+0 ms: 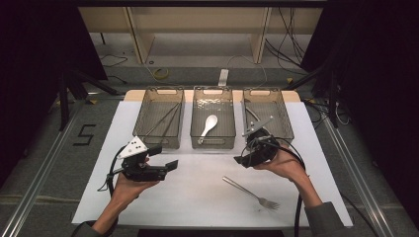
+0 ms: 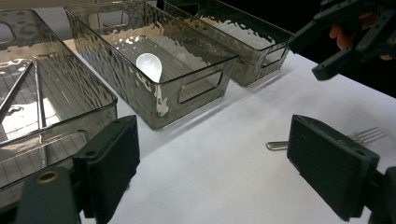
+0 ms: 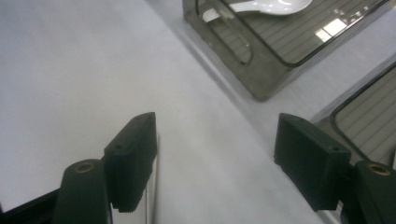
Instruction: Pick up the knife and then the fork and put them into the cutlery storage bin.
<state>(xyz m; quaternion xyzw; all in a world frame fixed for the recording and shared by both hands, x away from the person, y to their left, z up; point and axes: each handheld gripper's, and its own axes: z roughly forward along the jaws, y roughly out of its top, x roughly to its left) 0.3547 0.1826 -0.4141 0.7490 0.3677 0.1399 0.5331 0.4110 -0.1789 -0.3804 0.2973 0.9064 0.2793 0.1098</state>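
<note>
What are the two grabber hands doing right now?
Left gripper: open, holding nothing.
Right gripper: open, holding nothing.

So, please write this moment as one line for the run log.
left gripper: open, empty | right gripper: open, empty, above sheet | fork: on white sheet | spoon: in middle bin

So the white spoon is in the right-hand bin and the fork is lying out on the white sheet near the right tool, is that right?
Not quite. The white spoon lies in the middle bin of the three, not the right-hand one, as the high view shows. The rest holds: the fork lies out on the white sheet, near the right tool.
</note>
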